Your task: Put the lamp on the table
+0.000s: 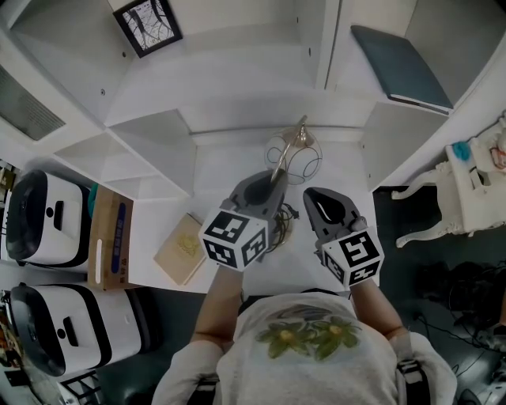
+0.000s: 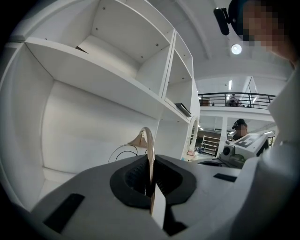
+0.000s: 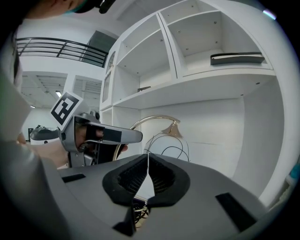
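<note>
The lamp has a curved gold stem, a small gold cone and a black wire cage shade. It stands over the white table below the shelves. My left gripper is shut on the gold stem, which runs up between its dark pads. The stem's arc and cone rise just ahead of the jaws. My right gripper hovers just right of the lamp, shut with nothing between its pads. From the right gripper view, the lamp and the left gripper show ahead and to the left.
A tan book lies on the table's left front. White shelf compartments rise behind, with a dark folder and a framed picture. A cardboard box and white appliances stand at the left, and white furniture at the right.
</note>
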A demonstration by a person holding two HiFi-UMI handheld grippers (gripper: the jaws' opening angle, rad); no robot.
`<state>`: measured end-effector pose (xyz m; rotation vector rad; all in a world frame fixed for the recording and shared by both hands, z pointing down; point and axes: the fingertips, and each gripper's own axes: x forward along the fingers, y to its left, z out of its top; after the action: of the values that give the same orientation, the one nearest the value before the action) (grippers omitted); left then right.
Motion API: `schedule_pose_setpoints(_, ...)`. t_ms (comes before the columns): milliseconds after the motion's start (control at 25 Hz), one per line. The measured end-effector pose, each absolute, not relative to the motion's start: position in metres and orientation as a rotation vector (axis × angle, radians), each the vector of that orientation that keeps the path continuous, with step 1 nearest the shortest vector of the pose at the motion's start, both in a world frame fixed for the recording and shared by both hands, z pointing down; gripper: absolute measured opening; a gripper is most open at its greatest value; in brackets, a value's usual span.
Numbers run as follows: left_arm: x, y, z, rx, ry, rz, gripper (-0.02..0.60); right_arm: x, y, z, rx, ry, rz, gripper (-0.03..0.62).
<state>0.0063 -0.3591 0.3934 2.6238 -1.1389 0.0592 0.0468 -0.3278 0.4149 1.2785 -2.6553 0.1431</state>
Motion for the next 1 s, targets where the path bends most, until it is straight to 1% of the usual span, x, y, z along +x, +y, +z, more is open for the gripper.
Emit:
schedule_pose_setpoints(360, 0.005, -0.353, 0.408, 2.631, -1.108, -0.023, 0.029, 0.045, -0.327, 0.423, 1.252, -2.65, 0.162, 0.032)
schedule_pose_setpoints(1000, -0.009, -0.334, 0.415, 2.615, -1.158, 0.031, 0.028, 0.032, -0.317, 0.43, 1.202, -2.663, 0.174, 0.032)
